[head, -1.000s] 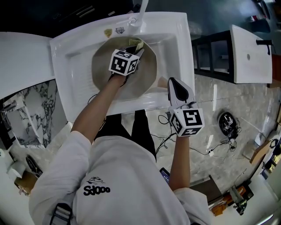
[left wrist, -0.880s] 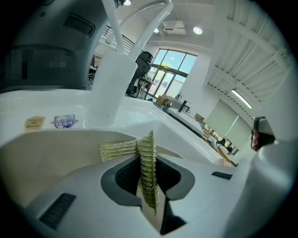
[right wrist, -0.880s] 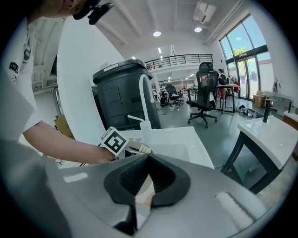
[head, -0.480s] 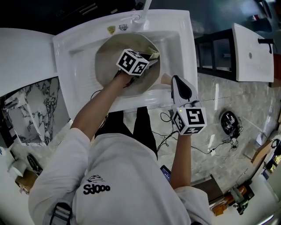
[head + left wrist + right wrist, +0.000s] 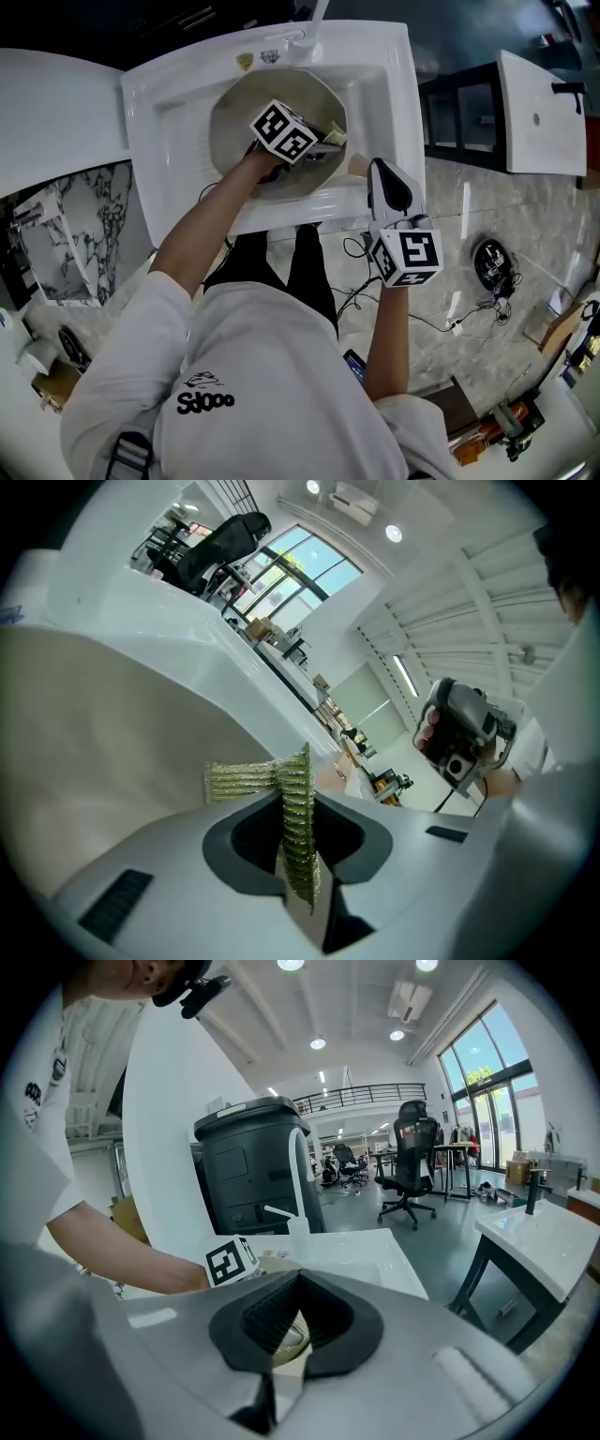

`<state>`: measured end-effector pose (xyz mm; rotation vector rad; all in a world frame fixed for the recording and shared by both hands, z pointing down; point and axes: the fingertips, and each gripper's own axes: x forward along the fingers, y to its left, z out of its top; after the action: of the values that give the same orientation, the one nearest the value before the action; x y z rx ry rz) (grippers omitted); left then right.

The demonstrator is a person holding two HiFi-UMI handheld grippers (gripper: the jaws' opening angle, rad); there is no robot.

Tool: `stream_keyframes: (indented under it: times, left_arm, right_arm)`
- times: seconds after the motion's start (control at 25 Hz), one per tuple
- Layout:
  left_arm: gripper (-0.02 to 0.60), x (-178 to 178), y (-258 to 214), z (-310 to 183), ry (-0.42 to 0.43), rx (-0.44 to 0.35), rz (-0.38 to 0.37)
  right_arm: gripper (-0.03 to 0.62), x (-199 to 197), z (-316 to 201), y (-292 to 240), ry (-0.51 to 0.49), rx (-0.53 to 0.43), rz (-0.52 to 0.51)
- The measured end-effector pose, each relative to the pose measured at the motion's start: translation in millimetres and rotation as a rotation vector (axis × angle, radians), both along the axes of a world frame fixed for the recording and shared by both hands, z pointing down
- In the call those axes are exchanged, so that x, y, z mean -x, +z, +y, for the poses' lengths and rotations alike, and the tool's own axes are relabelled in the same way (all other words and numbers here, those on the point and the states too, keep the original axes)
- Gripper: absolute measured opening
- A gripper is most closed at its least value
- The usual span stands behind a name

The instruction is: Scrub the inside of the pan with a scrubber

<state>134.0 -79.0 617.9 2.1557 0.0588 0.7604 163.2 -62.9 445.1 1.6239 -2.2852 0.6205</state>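
Pan (image 5: 234,131) sits in the sink (image 5: 169,112), filling most of the bowl. Left gripper (image 5: 317,142) is down inside it on the right-hand part, fingers clamped narrow on the scrubber (image 5: 242,780). The mesh stands on edge between the pads with a flap folded off to the left.

To scrub well, I'd tilt so the flap lies flat on the pan floor rather than the edge. Press lightly, work in overlapping circles from this side back across to the left wall, then run round the curve under the rim. The grip is on a thin fold, so hard sideways drag could pull it out.

Handle (image 5: 355,166) pokes out over the sink's front right. Right gripper (image 5: 296,1277) has its fingers closed, apparently on that handle – good, brace it there so the pan doesn't spin.

In the way: the sink wall is just beside the pan on the right, and the tap (image 5: 314,17) hangs over the back rim. Cables (image 5: 427,319) are on the floor and a second basin (image 5: 544,112) stands far right – well apart, no issue.
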Motion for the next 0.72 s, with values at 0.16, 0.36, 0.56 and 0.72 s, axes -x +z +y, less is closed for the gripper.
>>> stream_keyframes:
  times: [0.16, 0.36, 0.56, 0.72]
  left_arm:
    - [0.069, 2.2, -6.2, 21.5, 0.122, -0.002, 0.005]
    - [0.069, 11.7, -12.5, 46.3, 0.255, 0.024, 0.0]
    - [0.066, 27.6, -18.0, 64.1, 0.345, 0.096, -0.023]
    - [0.066, 52.0, -24.7, 85.0, 0.493, 0.155, -0.057]
  right_arm:
    - [0.009, -1.9, 0.5, -1.1, 0.006, -0.006, 0.001]
    - [0.009, -5.2, 0.3, -4.9, 0.01, -0.016, 0.003]
    - [0.009, 1.0, -1.1, -7.0, -0.008, -0.021, 0.005]
    - [0.009, 12.3, -1.3, -5.5, -0.033, -0.017, 0.0]
